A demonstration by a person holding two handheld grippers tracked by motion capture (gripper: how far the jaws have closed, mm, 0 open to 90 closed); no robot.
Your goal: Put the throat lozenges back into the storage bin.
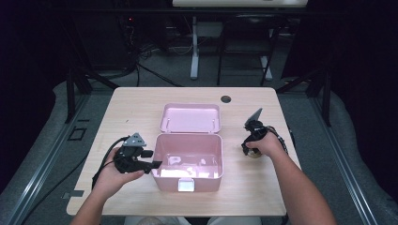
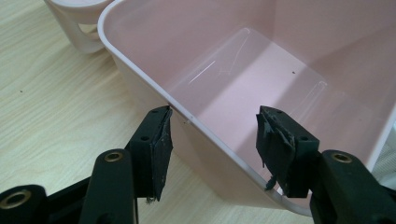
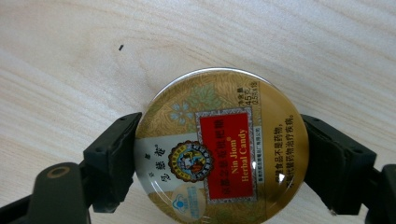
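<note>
Left gripper (image 2: 212, 140) nearest, jaws spread either side of the pink box (image 1: 187, 161) wall – one jaw outside, one inside, not pinching. Box sits mid-surface, lid (image 1: 190, 118) flipped open behind. Right gripper (image 3: 219, 154), right of box, has jaws pressed on a round candy tin (image 3: 222, 147) lying flat on the wood surface (image 1: 141, 101).

A light wood-grain worktop (image 1: 141, 101) with rounded corners is seen from above, with a round cable hole (image 1: 226, 99) near its far edge. It is surrounded by grey floor (image 1: 305, 117), while the rest of the room is kept dark. Beyond it, the white legs of another table (image 1: 194, 47) and loose cables (image 1: 155, 75) are lit on the floor. Black metal stands (image 1: 70, 89) are set at both sides.
</note>
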